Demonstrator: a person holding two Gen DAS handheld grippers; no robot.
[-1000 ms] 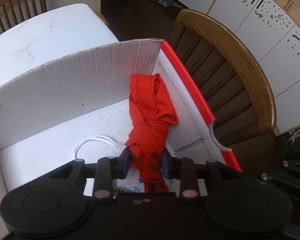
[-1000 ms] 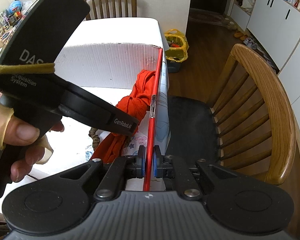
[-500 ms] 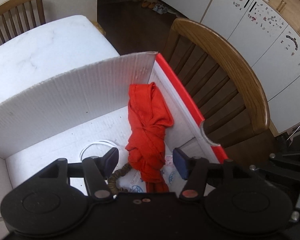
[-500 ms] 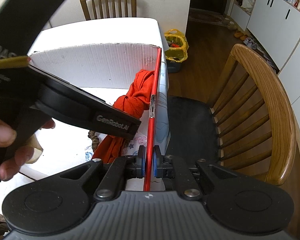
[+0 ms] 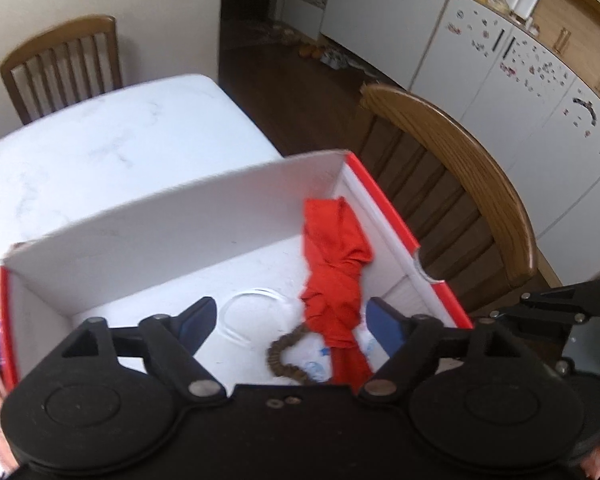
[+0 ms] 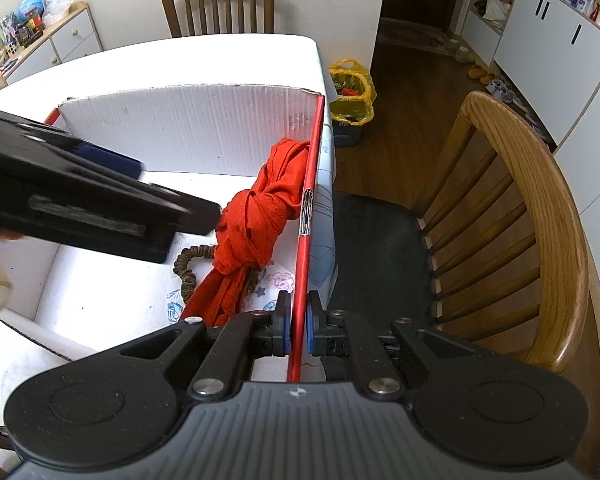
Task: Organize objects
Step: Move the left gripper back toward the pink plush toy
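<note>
Gripping the red-edged white cardboard box (image 6: 236,120) wall, the right gripper (image 6: 298,326) is clenching its rim. The left gripper (image 5: 290,322) is hovering released above the knotted orange cloth (image 5: 334,280) lying inside.

Open box floor (image 5: 148,312) left of orange cloth (image 5: 334,276)

orange cloth (image 6: 256,220): lower end hidden behind right gripper (image 6: 298,328) | left view: motion-blurred
</note>
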